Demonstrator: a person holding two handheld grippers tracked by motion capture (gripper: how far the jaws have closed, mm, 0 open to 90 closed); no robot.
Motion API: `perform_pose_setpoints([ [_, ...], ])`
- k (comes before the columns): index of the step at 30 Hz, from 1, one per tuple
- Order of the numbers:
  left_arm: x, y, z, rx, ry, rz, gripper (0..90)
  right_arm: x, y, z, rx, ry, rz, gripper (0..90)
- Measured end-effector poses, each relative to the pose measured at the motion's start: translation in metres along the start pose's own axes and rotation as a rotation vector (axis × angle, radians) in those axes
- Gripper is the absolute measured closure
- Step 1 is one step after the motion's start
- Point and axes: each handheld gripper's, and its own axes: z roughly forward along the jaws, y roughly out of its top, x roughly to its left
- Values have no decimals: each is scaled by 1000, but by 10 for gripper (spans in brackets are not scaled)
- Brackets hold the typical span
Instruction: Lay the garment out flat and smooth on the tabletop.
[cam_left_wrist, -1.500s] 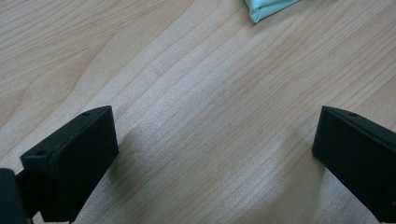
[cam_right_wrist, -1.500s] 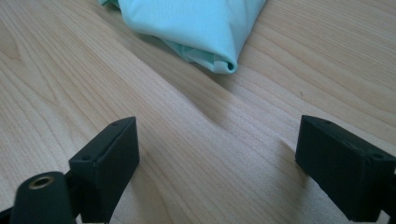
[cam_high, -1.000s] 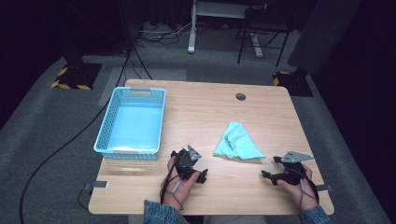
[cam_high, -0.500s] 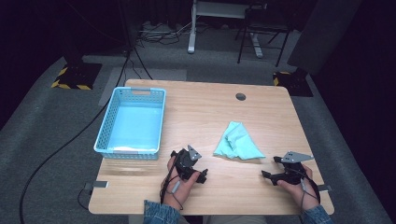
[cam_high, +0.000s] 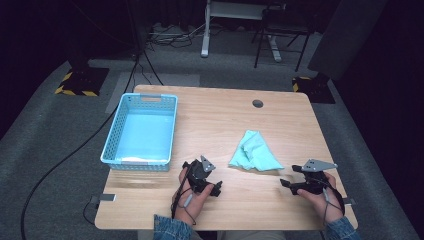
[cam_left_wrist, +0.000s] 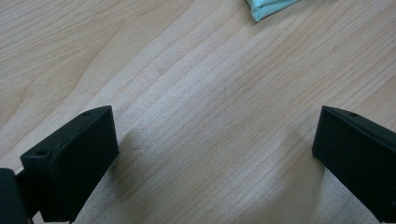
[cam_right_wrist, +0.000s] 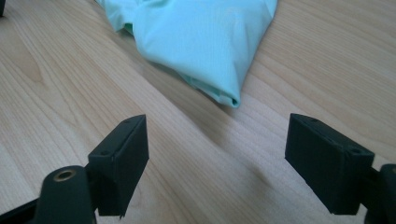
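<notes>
Right gripper view: right gripper (cam_right_wrist: 217, 158) sits low over bare wood, jaws wide apart with nothing between them; they have just narrowed a little, though the gap is still broad. The cloth (cam_right_wrist: 196, 42) lies ahead at about 12 o'clock, its folded corner just short of the jaw tips, not touching either jaw.
Left gripper view: left gripper (cam_left_wrist: 212, 154) has its jaws spread wide over bare table (cam_left_wrist: 187, 93), holding nothing. A corner of the same cloth (cam_left_wrist: 268, 7) shows far off at 1 o'clock.
High view, near edge: left gripper (cam_high: 202, 177) at 7 o'clock of the cloth, right gripper (cam_high: 302, 182) at 4 o'clock of it; both hands sit where they were a second ago and neither touches the fabric.
High view, middle: the pale green cloth (cam_high: 254, 152) lies crumpled and partly folded on the table (cam_high: 215, 120), in the same place and shape as a second ago.
High view, far left: the blue basket (cam_high: 141, 131) stands at 9 to 10 o'clock of the cloth, well apart, with nothing in it.
Change: only the slight closing of the right jaws.
Meaning: judged as a first readying for a pinch on the cloth's near corner; the grasp itself is not yet begun.
</notes>
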Motion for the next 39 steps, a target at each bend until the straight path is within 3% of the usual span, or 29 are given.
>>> perform_pose_setpoints([
  [19, 0, -1, 0, -4, 4, -6, 1, 4, 47, -7, -24, -4, -47, 267],
  [25, 0, -2, -2, -1, 6, -13, 1, 3, 60, -2, -22, 7, -43, 267],
  [39, 0, -2, -2, -1, 6, -14, 1, 7, 92, 13, -15, 28, -84, 266],
])
